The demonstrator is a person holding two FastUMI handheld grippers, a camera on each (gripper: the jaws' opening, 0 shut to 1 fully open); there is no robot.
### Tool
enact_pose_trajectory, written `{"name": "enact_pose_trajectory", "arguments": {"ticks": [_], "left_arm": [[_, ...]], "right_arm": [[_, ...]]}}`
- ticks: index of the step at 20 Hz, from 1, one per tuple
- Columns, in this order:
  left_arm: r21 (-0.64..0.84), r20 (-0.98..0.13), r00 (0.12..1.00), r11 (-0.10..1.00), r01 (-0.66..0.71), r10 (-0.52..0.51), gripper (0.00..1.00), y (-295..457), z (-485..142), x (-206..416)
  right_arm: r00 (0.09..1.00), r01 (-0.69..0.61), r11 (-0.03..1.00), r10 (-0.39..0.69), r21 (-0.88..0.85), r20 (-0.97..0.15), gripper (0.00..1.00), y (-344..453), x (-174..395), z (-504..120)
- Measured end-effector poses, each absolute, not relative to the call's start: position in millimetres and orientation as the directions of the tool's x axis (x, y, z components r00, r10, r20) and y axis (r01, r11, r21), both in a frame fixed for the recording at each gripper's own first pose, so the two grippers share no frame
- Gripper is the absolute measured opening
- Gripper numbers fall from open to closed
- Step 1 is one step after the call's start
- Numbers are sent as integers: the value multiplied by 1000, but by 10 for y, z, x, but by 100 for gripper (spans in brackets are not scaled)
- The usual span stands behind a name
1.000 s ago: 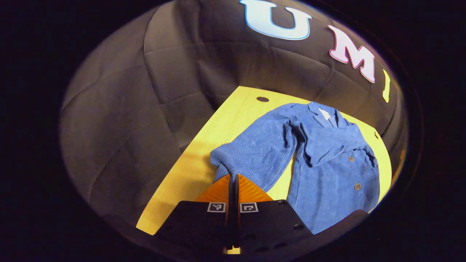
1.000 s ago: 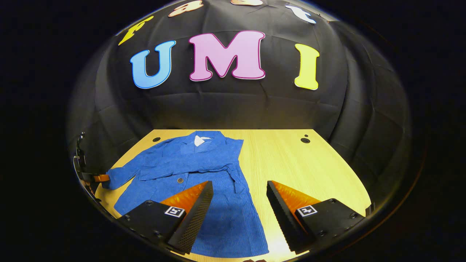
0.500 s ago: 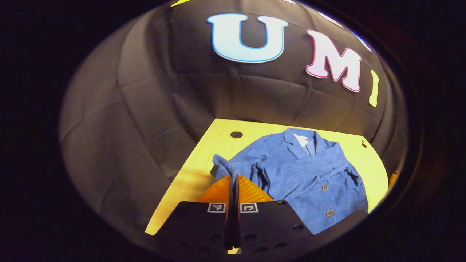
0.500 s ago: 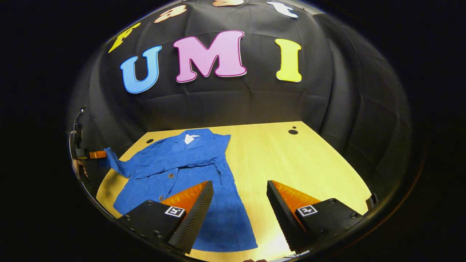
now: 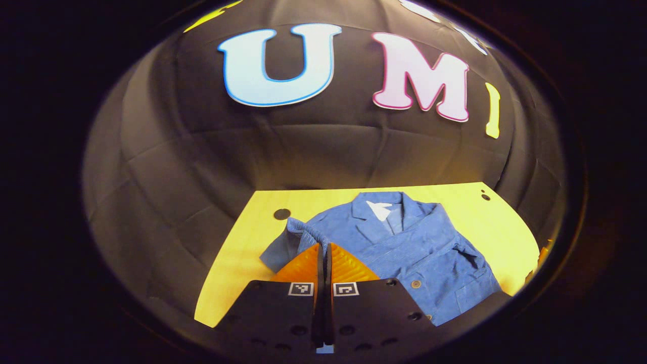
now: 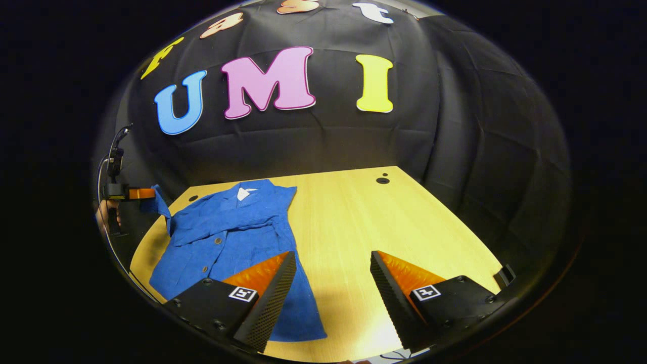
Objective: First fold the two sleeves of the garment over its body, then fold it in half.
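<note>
A blue corduroy jacket (image 5: 414, 253) (image 6: 227, 237) lies face up on the wooden table (image 6: 364, 227), collar toward the wall. One sleeve lies folded across its body. My left gripper (image 5: 324, 246) is shut on the cuff of the other sleeve (image 5: 293, 237) and holds it lifted above the table's left side. In the right gripper view, that gripper (image 6: 141, 193) shows far left with the sleeve (image 6: 160, 205) hanging from it. My right gripper (image 6: 331, 260) stands open above the table's front, beside the jacket's hem, with nothing between its fingers.
The booth's black cloth wall stands behind and around the table. Round holes (image 6: 382, 180) (image 5: 281, 214) sit near the table's back corners. A person's hand (image 6: 103, 215) holds the left gripper. Bare wood (image 6: 404, 222) lies right of the jacket.
My left gripper has risen and swung with the sleeve cuff, lifting it off the table. The right gripper has drifted right, away from the jacket.
</note>
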State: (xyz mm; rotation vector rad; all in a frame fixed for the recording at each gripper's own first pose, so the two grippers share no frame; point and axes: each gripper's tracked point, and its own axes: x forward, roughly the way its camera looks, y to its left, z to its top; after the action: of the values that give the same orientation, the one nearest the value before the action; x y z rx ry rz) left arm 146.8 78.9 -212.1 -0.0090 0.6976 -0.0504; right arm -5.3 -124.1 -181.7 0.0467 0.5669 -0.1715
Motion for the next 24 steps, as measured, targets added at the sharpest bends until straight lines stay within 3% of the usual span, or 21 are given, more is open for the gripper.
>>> {"name": "enact_pose_trajectory", "arguments": {"ticks": [13,24], "left_arm": [[-14,-665,721,969,245,-192,0,-707,-2294,2059],[-17,-703,653,925,380,-281,0,-1769,-2554,2319]], "right_arm": [[801,297,955,-258,-16,-540,95,-2033,-334,-1845],[785,307,952,-266,-22,-560,95,-2292,-326,-1950]]}}
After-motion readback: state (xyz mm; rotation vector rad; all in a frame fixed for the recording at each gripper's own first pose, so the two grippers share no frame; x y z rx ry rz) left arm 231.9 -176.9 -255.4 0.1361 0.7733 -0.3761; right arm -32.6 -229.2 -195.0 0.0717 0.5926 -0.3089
